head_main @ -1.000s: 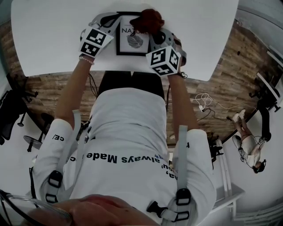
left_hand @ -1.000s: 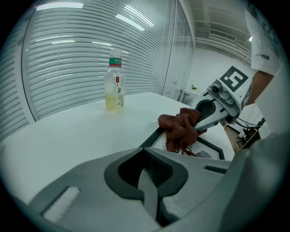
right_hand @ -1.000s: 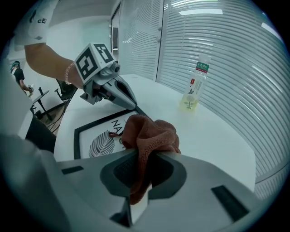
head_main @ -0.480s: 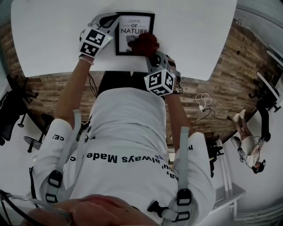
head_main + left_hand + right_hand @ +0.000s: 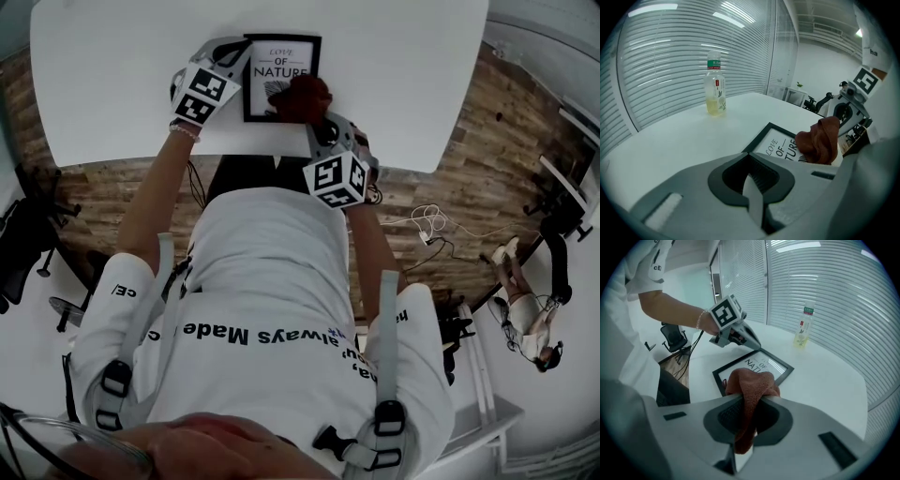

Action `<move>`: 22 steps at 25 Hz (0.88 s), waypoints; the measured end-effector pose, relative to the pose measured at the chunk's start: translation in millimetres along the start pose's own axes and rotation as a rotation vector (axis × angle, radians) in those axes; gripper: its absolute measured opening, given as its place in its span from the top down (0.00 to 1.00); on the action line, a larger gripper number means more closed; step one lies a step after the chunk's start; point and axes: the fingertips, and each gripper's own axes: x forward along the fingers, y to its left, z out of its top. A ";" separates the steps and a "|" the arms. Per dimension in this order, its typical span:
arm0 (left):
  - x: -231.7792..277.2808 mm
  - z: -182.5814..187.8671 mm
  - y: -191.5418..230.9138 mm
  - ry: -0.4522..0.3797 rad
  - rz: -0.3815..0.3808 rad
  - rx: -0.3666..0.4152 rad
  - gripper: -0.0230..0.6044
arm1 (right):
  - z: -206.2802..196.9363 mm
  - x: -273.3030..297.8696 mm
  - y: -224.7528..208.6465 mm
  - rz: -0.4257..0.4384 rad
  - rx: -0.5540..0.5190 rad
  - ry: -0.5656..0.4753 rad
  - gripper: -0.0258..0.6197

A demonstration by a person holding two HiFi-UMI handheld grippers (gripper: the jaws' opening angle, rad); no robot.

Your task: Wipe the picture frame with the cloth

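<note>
A black picture frame (image 5: 281,67) with a white print lies flat on the white table (image 5: 112,66). My right gripper (image 5: 317,120) is shut on a rust-brown cloth (image 5: 302,97), which sits bunched on the frame's near edge. In the right gripper view the cloth (image 5: 750,385) hangs between the jaws, with the frame (image 5: 780,366) just beyond it. My left gripper (image 5: 236,49) is shut with nothing between its jaws. Its tip (image 5: 753,344) rests at the frame's left side. In the left gripper view the frame (image 5: 776,143) lies ahead to the right, and the cloth (image 5: 819,140) is on it.
A clear bottle with a green cap (image 5: 715,89) stands on the table beyond the frame, also in the right gripper view (image 5: 802,329). The table's near edge runs just behind the grippers. An office chair (image 5: 23,230) and cables (image 5: 431,220) are on the wooden floor.
My right gripper has drawn the cloth back toward me along the frame, from its far part to its near edge, and the print's lettering now shows. The left gripper has stayed in place.
</note>
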 end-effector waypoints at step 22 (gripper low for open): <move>-237.5 178.9 -92.8 -0.539 0.013 -0.062 0.96 | 205.2 -212.6 -33.6 -0.206 0.075 -0.539 0.94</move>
